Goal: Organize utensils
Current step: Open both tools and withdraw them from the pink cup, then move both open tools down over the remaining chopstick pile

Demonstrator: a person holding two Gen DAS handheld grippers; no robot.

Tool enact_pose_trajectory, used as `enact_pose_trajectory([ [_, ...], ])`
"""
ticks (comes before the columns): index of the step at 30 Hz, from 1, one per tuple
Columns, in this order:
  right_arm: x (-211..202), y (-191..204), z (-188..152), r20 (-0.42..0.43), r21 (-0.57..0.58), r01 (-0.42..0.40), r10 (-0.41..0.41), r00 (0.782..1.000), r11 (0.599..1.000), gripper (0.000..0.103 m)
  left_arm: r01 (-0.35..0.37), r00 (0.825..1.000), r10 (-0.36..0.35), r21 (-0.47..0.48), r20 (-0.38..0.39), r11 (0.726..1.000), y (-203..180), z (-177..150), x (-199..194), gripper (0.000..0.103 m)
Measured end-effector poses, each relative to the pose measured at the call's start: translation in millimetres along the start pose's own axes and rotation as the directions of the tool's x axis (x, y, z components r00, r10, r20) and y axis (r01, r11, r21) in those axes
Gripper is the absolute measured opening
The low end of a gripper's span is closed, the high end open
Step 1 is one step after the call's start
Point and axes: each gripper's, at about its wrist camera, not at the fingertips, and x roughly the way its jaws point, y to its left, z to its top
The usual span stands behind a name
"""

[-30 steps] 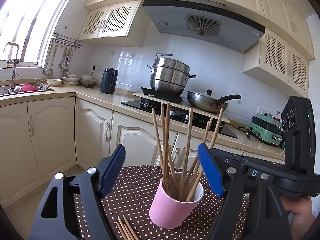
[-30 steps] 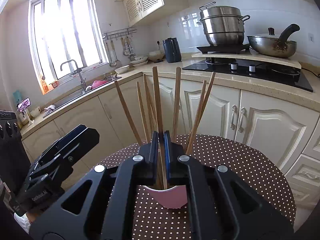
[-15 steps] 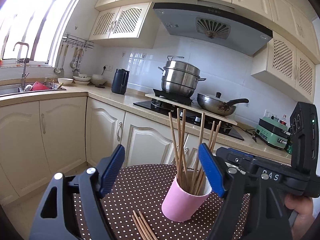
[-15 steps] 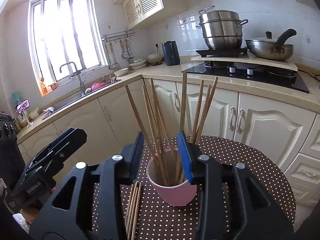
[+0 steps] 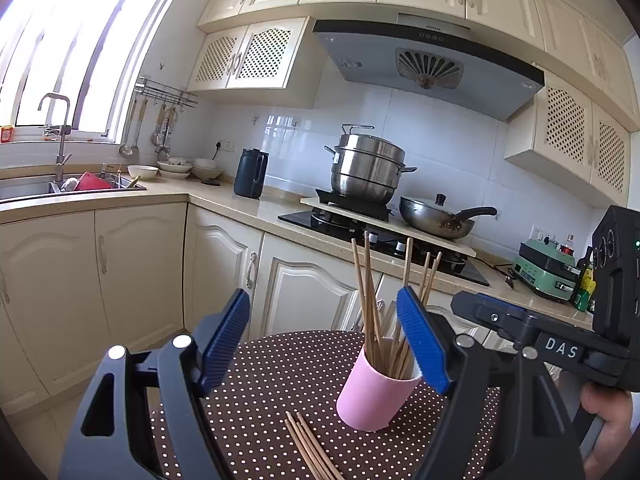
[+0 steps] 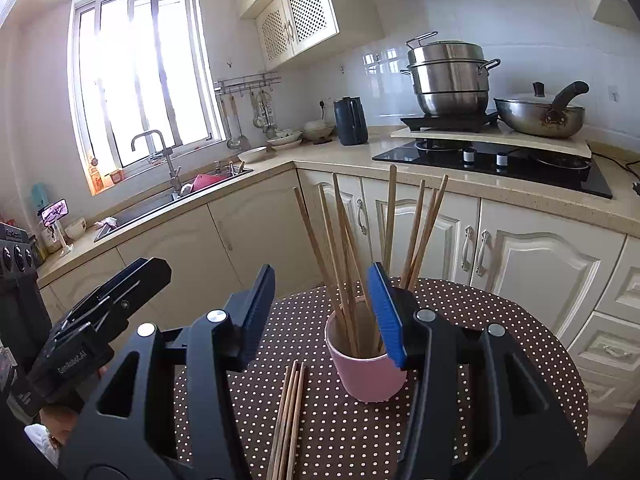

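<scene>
A pink cup [image 5: 378, 392] [image 6: 368, 376] stands on the round brown dotted table [image 5: 280, 380] with several wooden chopsticks [image 5: 372, 300] [image 6: 348, 248] upright in it. A small bundle of loose chopsticks [image 5: 312, 448] [image 6: 288, 420] lies flat on the cloth in front of the cup. My left gripper [image 5: 322, 304] hangs open and empty, short of the cup. My right gripper [image 6: 320, 276] has its jaws opening, with nothing pressed between the pads. The cup stands just beyond it, partly hidden behind its right finger.
Behind the table runs a cream cabinet front under an L-shaped counter [image 6: 440, 184]. On the counter are a hob with a steel steamer pot [image 5: 366, 172], a wok [image 5: 436, 218], a dark kettle [image 5: 250, 178] and a sink [image 6: 168, 200]. A hand [image 5: 604, 412] holds the right gripper.
The right gripper was shut on a chopstick over the cup; it has opened, and that stick now stands in the cup. Both grippers have drawn back, and more of the loose chopsticks shows.
</scene>
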Motion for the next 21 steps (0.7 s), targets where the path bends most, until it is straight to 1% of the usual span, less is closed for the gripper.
enact_pose_trajectory([
  [7,-8.2,15.5,-17.6,-0.024,-0.012,-0.009,0.008,1.000,1.000,0.050,-0.005,0.999,0.006,0.028,-0.039,1.000,0.6,-10.8,-15.7,0.075],
  [12,-8.8,21.7,-38.3,-0.069,-0.007,-0.025,0.025,0.997,1.000,0.050,0.006,0.995,-0.003,0.024,-0.099,1.000,5.3,-23.8,-19.9,0.075],
  [16,-8.2,25.0,-59.3,-0.107,-0.005,-0.022,0.021,0.994,1.000,0.050,0.007,0.984,-0.001,0.032,-0.179,0.999,9.1,-40.7,-17.5,0.075],
  [21,-3.4,24.0,-85.4,-0.156,-0.002,-0.005,0.004,0.988,1.000,0.050,-0.005,0.962,0.015,0.037,-0.273,0.999,14.0,-64.5,-7.3,0.075],
])
